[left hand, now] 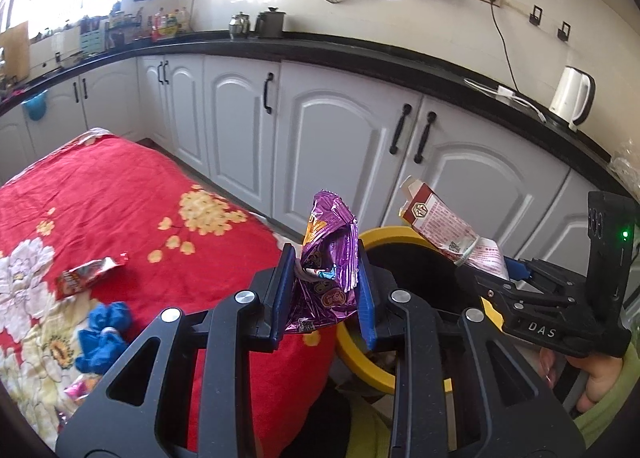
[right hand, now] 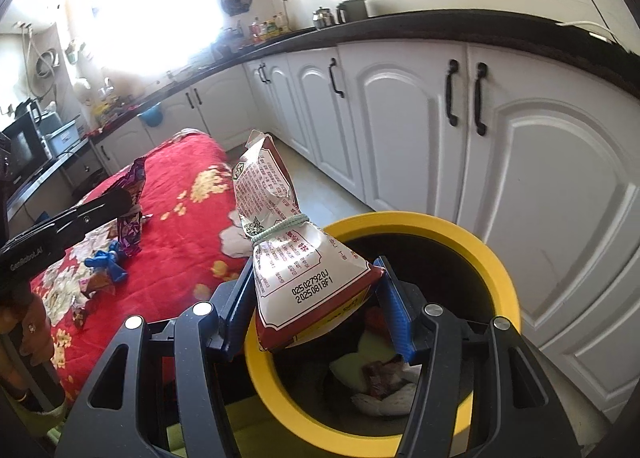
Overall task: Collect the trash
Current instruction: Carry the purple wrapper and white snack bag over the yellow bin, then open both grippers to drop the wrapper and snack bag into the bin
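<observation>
Clamping a crumpled purple foil wrapper [left hand: 330, 258] in the left gripper [left hand: 326, 290] and a red-and-white tied paper bag [right hand: 292, 258] in the right gripper [right hand: 316, 314] over the yellow-rimmed bin [right hand: 500, 258], both await dropping, while a red snack wrapper [left hand: 90, 272] and blue scraps [left hand: 102, 334] remain beside it.

From my left gripper [left hand: 326, 294] I see only part of the bin [left hand: 384, 236]: the purple wrapper [left hand: 330, 258] between my fingers and the tool body hide its near rim and inside. The lower end of this wrapper is hidden behind the left finger. Left of the fingers, the small wrappers [left hand: 86, 278] on the red cloth [left hand: 132, 194] are too blurred to read. From my right gripper [right hand: 320, 306], the red-and-white bag [right hand: 296, 270] covers the bin's near-left rim, and the scraps [right hand: 380, 382] at the bottom I cannot identify.
</observation>
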Tool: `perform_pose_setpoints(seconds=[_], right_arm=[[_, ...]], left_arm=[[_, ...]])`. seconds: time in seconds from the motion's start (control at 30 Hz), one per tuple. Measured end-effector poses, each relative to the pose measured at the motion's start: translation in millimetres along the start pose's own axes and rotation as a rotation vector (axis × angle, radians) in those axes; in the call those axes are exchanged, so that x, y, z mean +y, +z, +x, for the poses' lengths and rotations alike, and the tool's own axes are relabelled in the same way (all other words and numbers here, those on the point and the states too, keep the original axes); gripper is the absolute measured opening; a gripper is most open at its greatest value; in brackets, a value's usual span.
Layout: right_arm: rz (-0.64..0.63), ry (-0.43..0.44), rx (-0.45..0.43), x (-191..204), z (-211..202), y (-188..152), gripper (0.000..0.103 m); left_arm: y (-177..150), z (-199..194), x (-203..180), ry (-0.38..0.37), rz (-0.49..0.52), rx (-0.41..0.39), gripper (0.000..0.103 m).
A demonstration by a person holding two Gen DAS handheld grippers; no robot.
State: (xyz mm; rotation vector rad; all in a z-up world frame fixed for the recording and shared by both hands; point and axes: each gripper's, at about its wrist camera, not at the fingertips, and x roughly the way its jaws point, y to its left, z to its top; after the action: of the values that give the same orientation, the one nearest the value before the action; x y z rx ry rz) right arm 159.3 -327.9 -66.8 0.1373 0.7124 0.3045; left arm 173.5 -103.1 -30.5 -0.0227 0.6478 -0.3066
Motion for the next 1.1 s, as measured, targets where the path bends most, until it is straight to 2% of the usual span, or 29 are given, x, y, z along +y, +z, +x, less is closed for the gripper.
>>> perform_pose_setpoints(seconds=[0.63,1.1], right_arm=[[0.089,-0.111,0.030,-56.6,8.4,-27.4,0.055],[0.159,-0.128,0.066,-81.8,15.8,-49.9,0.055]], left_arm=[[-10.4,51.0,-50.9,-0.059,0.066,0.072,0.022],[-16.9,88.2,-75.5,-0.077,0.083,0.133,0.022]])
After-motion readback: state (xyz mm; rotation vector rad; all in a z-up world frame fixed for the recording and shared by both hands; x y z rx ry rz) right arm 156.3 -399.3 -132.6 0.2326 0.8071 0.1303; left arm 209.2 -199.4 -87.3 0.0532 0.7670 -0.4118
